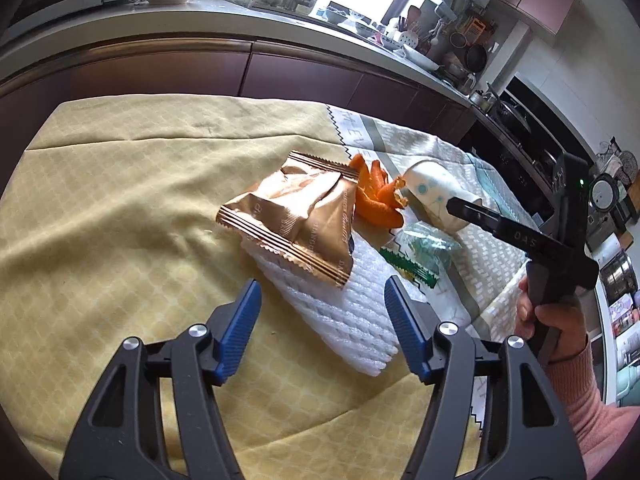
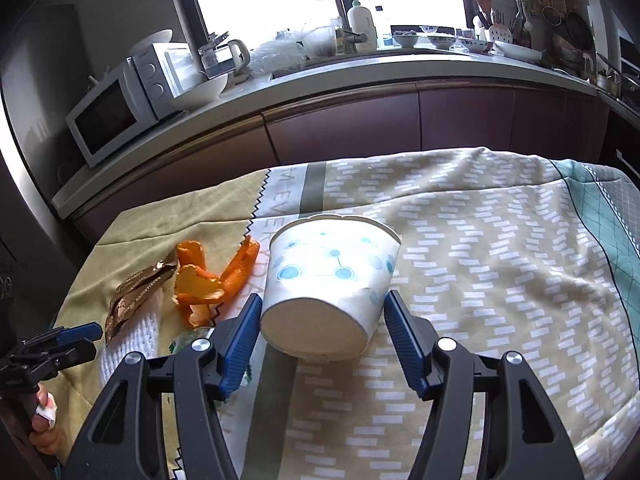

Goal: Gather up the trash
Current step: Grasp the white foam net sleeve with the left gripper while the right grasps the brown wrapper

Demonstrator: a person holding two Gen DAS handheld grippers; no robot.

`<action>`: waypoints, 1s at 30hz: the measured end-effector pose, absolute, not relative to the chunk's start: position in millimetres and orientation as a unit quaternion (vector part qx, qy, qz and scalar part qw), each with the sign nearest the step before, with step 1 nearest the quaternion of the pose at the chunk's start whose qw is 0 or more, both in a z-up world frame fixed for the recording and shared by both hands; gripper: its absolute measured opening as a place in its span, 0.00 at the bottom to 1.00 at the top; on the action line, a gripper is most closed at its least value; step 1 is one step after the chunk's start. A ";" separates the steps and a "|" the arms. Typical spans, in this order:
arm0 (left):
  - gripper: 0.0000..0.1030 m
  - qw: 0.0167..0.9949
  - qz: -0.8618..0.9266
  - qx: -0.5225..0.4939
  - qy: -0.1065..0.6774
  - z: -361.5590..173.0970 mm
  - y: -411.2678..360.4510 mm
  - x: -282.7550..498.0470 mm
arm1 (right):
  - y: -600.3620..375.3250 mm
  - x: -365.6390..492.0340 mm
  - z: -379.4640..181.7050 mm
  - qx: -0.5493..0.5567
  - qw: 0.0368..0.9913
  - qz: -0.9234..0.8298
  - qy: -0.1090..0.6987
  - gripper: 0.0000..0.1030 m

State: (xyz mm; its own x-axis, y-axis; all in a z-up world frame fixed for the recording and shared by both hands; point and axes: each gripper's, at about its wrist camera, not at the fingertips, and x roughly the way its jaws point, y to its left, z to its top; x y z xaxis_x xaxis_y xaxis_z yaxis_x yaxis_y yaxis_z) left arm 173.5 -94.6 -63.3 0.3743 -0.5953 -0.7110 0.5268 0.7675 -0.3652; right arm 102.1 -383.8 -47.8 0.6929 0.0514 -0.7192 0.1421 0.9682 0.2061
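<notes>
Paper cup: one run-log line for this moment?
right gripper open, straddling tipped paper cup | left gripper open over foam sheet | nothing held

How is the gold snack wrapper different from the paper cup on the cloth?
The gold snack wrapper is flat, crinkled and shiny; the paper cup is round, rigid and matte white with blue dots. The wrapper rests partly on the white foam sheet; the cup lies tipped on its side on the patterned cloth. The open right gripper brackets the cup; the open left gripper is short of the wrapper. Both lie beside the orange peel.

Wrapper (image 1: 294, 216) on foam sheet (image 1: 340, 312), left of peel (image 1: 374, 194).
</notes>
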 end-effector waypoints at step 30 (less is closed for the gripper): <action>0.30 0.831 -0.319 0.001 0.455 -69.9 -92.8 143.4 | -264.0 139.2 -50.5 0.207 0.866 0.168 0.424 0.50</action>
State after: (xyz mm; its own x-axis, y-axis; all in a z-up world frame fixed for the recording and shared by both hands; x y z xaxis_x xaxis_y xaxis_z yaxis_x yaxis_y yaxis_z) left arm 143.4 -92.8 -69.9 0.3820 -0.5297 -0.7573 0.5311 0.7964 -0.2892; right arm 139.2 -264.0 -50.5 0.5841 0.4661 -0.6646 -0.1154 0.8581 0.5004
